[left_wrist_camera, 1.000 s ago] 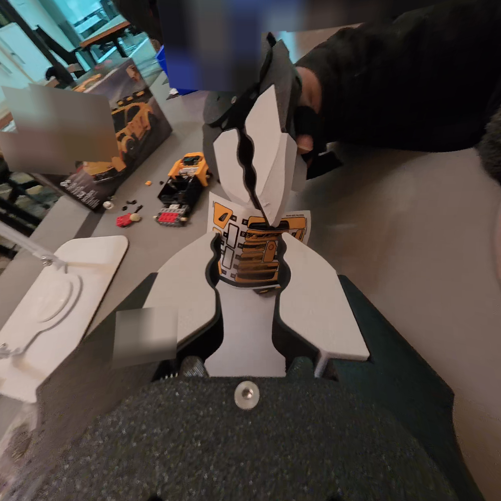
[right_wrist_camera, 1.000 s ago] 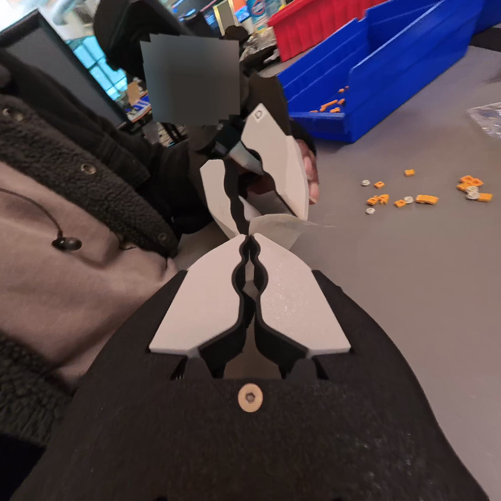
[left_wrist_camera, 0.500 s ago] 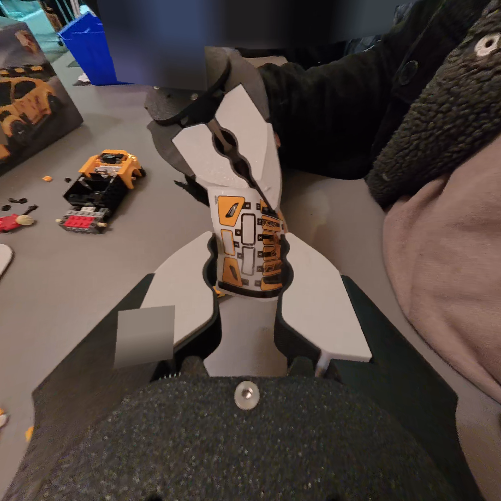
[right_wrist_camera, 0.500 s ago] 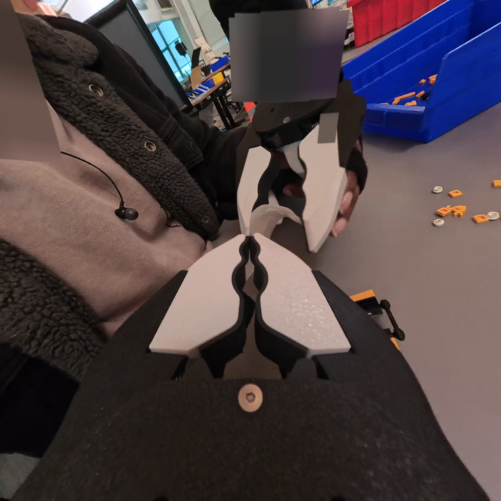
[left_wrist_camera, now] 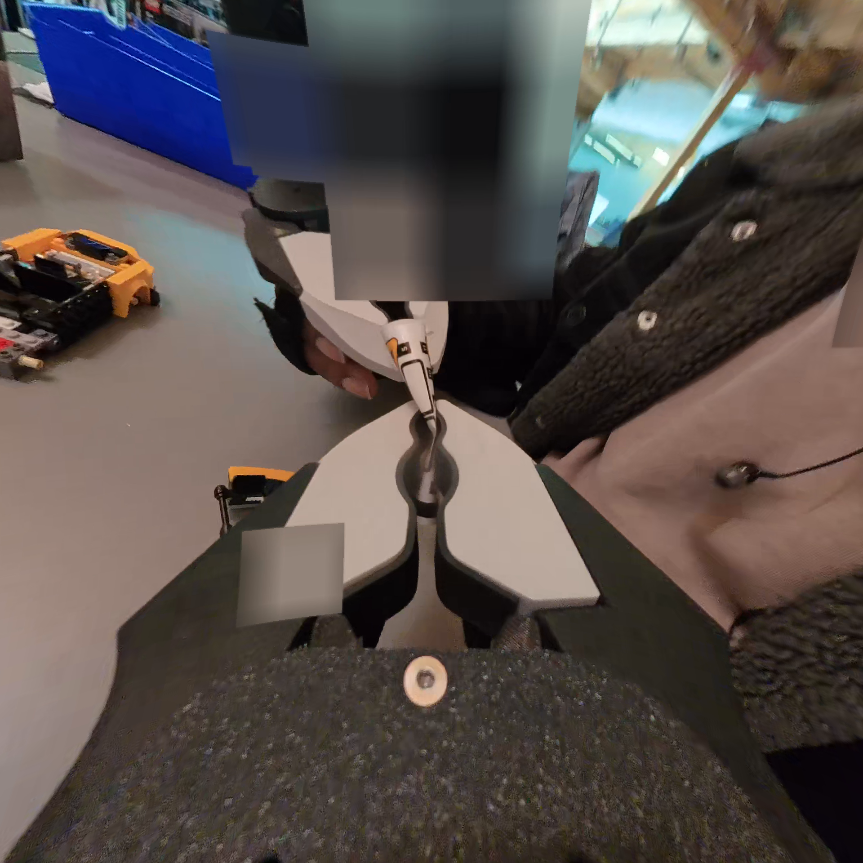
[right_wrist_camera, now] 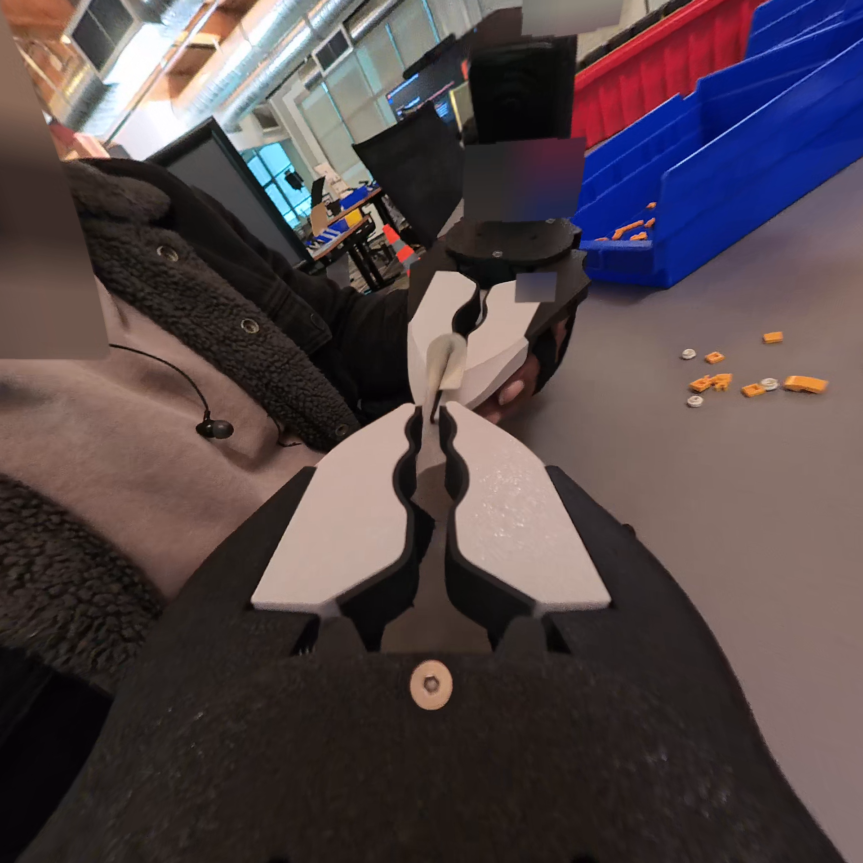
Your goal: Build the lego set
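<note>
A sticker sheet (left_wrist_camera: 413, 355) with orange and black decals is curled lengthwise and hangs between my two grippers, above the grey table (left_wrist_camera: 140, 443). My left gripper (left_wrist_camera: 432, 413) is shut on its lower end. My right gripper (left_wrist_camera: 415, 369) faces it from above and pinches the upper end. In the right wrist view the plain back of the sheet (right_wrist_camera: 448, 359) runs from my right gripper (right_wrist_camera: 432, 411), whose jaws stand slightly apart around it, to the left gripper (right_wrist_camera: 446, 387). A partly built orange and black car (left_wrist_camera: 70, 289) lies at the far left.
A small orange and black sub-assembly (left_wrist_camera: 250, 485) sits beside the left gripper. Blue bins (right_wrist_camera: 700, 187) stand behind, with a red one (right_wrist_camera: 654, 84) farther back. Loose orange and grey pieces (right_wrist_camera: 747, 378) are scattered on the right. A person's dark fleece jacket (left_wrist_camera: 700, 303) is close by. The grippers are tip to tip, or close to it.
The left gripper has shut on the sheet, which has curled from flat into a narrow roll. Both grippers have swung towards the person. The right jaws have parted a little.
</note>
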Demonstrator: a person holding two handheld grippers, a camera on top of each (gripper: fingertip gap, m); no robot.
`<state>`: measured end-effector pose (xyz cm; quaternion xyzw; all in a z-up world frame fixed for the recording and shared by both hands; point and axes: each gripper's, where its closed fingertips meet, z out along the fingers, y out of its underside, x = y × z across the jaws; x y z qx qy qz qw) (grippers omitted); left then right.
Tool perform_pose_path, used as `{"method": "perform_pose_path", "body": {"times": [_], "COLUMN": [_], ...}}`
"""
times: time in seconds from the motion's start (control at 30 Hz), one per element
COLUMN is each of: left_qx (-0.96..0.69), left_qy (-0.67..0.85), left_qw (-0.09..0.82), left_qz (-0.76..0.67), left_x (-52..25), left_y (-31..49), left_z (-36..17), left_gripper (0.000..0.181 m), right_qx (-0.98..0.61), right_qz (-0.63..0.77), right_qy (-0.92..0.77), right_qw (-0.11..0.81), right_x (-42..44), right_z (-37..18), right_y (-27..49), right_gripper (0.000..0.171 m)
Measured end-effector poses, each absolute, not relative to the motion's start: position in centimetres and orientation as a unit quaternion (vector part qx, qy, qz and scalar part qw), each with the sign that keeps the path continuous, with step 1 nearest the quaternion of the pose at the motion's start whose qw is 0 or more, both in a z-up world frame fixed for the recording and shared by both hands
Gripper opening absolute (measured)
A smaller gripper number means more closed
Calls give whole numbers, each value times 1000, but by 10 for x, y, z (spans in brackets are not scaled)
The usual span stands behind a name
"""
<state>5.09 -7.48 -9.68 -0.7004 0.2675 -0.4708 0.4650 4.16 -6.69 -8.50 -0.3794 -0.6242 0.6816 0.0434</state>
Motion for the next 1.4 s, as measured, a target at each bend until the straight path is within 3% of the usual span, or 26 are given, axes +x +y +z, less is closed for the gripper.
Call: {"method": "perform_pose_path", "body": {"times": [0.2,0.4,0.57,1.07,1.4], "left_qx": [-689,-707,-726,-748,-747], "left_qy": [200,168,158,163,179], "left_qw": [454,430,407,358,339], "left_qz": [-529,-536,-532,-535,-543], "left_x": [41,41,44,51,57], "left_y": [-69,-63,-61,-67,-73], "left_z": [-86,-92,-102,-114,-117], "left_gripper": [0,0,0,0,0], "right_qx": [-398,-380,-340,-270,-266], "right_qz": [683,602,479,337,353], "right_qy": [-605,-646,-725,-787,-804], "right_qw": [94,276,360,440,397], "right_x": [33,27,24,21,28], "right_z": [-78,-59,-75,-94,-103], "right_y": [-53,-40,-49,-51,-60], "right_gripper": [9,10,20,26,16]}}
